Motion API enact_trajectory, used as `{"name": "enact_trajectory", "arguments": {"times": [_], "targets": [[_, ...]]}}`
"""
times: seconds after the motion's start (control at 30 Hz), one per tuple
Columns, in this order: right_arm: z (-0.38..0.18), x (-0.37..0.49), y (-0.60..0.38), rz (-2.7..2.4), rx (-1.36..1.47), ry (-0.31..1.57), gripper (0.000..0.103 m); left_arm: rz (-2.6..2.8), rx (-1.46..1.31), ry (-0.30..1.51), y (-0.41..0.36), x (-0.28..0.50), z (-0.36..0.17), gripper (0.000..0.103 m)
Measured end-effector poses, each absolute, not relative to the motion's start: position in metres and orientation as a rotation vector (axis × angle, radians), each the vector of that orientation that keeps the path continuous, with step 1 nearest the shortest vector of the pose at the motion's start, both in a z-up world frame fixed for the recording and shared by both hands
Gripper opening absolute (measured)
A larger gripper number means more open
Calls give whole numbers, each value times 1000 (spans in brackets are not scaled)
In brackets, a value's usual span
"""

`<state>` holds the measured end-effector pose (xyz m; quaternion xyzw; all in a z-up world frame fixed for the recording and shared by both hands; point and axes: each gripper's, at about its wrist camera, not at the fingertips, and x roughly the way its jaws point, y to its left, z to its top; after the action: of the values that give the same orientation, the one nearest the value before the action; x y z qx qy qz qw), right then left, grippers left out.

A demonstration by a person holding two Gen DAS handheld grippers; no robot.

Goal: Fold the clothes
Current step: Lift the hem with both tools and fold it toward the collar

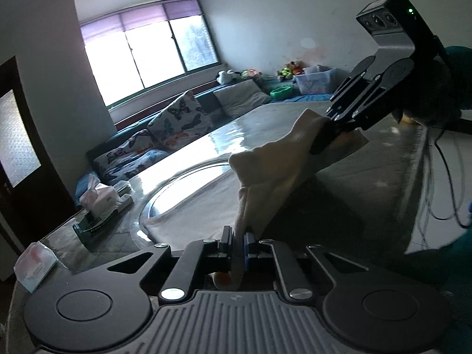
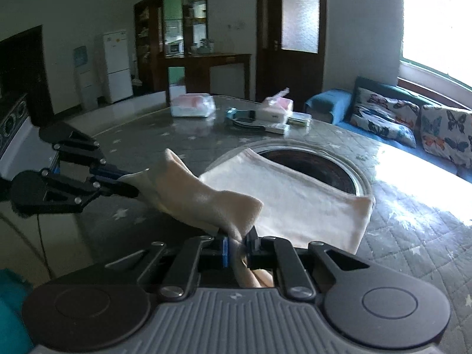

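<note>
Left wrist view: sits low behind the left gripper (image 1: 237, 243), close over the grey quilted table (image 1: 368, 174) — faces the wide window (image 1: 150, 50) and the butterfly-print cushions (image 1: 180, 118).
Right wrist view: sits behind the right gripper (image 2: 237, 243), faces across the table toward the dark wooden door (image 2: 290, 32) and white fridge (image 2: 118, 65).
Shared: the lifted cream cloth (image 2: 206, 197), the table's round glass inset (image 2: 312, 168) — each view catches the other gripper.
</note>
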<state>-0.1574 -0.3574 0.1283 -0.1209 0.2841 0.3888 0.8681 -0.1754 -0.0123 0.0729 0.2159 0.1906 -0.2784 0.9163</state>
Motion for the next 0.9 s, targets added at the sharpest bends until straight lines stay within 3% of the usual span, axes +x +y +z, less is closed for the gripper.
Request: {"name": "enact_trajectory", "arguments": {"times": [0.4, 0.9], "targets": [[142, -197, -364, 840, -280, 604, 8, -586, 362, 388, -8, -189, 82, 8], [139, -81, -344, 776, -277, 666, 8, -508, 289, 450, -6, -60, 83, 8]]}}
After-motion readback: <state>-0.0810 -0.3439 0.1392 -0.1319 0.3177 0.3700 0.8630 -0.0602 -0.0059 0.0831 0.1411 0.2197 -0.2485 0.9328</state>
